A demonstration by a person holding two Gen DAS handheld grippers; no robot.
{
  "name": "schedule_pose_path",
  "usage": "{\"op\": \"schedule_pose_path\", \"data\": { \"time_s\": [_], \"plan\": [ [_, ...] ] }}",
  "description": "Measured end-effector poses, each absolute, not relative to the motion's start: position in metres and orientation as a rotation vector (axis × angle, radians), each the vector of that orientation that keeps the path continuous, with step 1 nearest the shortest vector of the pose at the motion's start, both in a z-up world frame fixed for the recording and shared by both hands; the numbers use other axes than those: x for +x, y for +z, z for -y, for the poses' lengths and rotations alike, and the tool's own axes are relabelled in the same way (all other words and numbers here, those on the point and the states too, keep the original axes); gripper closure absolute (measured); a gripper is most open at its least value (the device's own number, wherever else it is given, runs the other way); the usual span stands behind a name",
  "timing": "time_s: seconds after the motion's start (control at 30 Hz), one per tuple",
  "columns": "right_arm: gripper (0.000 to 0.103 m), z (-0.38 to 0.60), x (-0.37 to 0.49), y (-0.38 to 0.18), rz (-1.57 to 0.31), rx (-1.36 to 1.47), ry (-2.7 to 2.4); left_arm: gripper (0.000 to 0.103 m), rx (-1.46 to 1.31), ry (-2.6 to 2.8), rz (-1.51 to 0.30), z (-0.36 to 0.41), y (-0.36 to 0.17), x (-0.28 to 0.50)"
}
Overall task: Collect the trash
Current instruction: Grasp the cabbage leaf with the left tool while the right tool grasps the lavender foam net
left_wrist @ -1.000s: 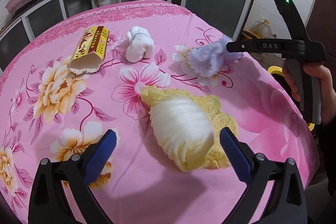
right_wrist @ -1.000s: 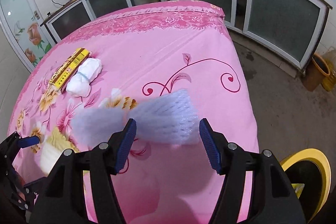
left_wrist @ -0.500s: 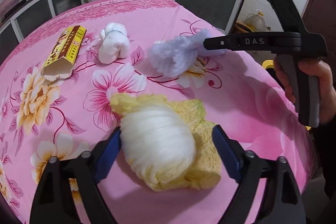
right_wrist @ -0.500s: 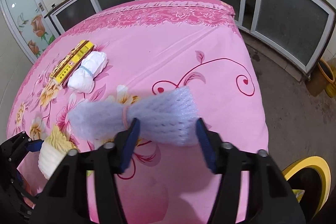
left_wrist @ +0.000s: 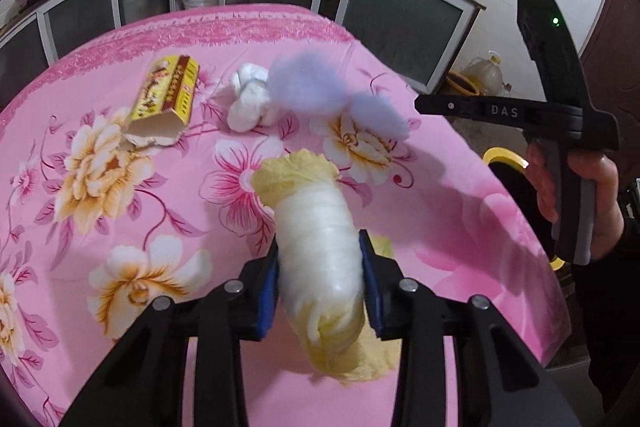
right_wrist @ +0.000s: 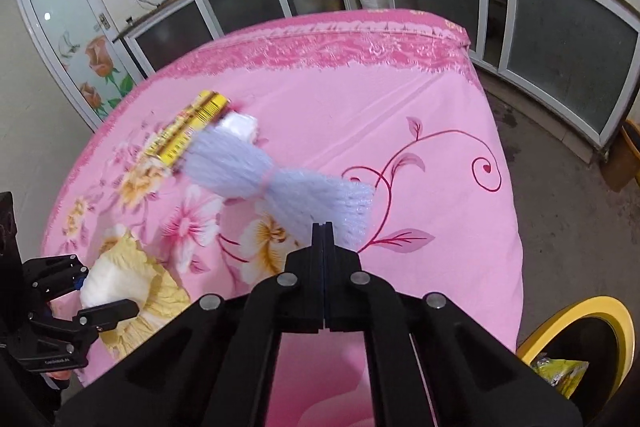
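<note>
Two grippers are each clamped on a piece of trash over the pink floral cloth on the bench (left_wrist: 460,219). The left gripper (left_wrist: 320,287) pinches the pale cabbage piece (left_wrist: 316,239) across its white ribbed stalk, blue pads pressed to either side; its long axis runs straight away from the camera, with the frilly yellow leaf end pointing far and the cut base near. The right gripper (right_wrist: 322,227) has its fingers closed flat together on one flared end of the lilac foam net sleeve (right_wrist: 276,183), a soft mesh bow cinched at the middle, its length running from the fingertips up and leftward, blurred. Behind it lie a crumpled white wad (left_wrist: 250,103) and a torn yellow carton (left_wrist: 166,99), open end toward the left camera. A yellow-rimmed bin (right_wrist: 580,343) stands on the floor beside the bench.
</note>
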State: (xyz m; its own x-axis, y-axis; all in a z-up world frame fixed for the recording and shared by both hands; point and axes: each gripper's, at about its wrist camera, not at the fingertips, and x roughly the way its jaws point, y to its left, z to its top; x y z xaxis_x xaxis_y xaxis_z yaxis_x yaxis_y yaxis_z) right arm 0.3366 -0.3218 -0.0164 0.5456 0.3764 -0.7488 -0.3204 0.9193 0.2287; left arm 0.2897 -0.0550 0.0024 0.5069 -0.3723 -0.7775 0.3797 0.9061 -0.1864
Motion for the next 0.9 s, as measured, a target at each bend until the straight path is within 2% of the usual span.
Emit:
{"op": "schedule_pose_path", "data": {
  "time_s": [0.2,0.27,0.4,0.43,0.47,0.53,0.6,0.8,0.83,0.87,0.9],
  "plan": [
    [0.102,0.315,0.324,-0.002,-0.871,0.018,0.388,0.070,-0.016,-0.443,-0.886,0.039,0.023,0.274],
    [0.102,0.304,0.323,-0.003,-0.914,-0.021,0.447,0.070,-0.026,-0.450,-0.877,0.036,0.028,0.270],
    [0.100,0.274,0.317,-0.004,-0.911,-0.183,0.441,0.070,-0.029,-0.450,-0.860,0.029,0.034,0.262],
    [0.093,0.267,0.319,-0.006,-0.921,-0.206,0.443,0.070,-0.031,-0.451,-0.858,0.027,0.034,0.260],
    [0.074,0.263,0.321,-0.008,-0.929,-0.223,0.445,0.070,-0.038,-0.450,-0.856,0.025,0.035,0.260],
    [0.043,0.256,0.330,-0.014,-0.940,-0.230,0.446,0.070,-0.050,-0.452,-0.856,0.021,0.035,0.259],
    [0.047,0.248,0.336,-0.017,-0.943,-0.258,0.435,0.070,-0.060,-0.452,-0.850,0.017,0.036,0.257],
    [0.047,0.225,0.367,-0.035,-0.988,-0.338,0.413,0.070,-0.074,-0.452,-0.837,0.008,0.039,0.259],
    [0.055,0.222,0.374,-0.041,-1.005,-0.349,0.408,0.070,-0.079,-0.452,-0.832,0.007,0.040,0.259],
    [0.079,0.219,0.380,-0.046,-1.023,-0.365,0.398,0.070,-0.083,-0.451,-0.829,0.006,0.041,0.260],
    [0.082,0.219,0.381,-0.049,-1.024,-0.372,0.388,0.070,-0.086,-0.448,-0.828,0.005,0.041,0.260]
  ]
}}
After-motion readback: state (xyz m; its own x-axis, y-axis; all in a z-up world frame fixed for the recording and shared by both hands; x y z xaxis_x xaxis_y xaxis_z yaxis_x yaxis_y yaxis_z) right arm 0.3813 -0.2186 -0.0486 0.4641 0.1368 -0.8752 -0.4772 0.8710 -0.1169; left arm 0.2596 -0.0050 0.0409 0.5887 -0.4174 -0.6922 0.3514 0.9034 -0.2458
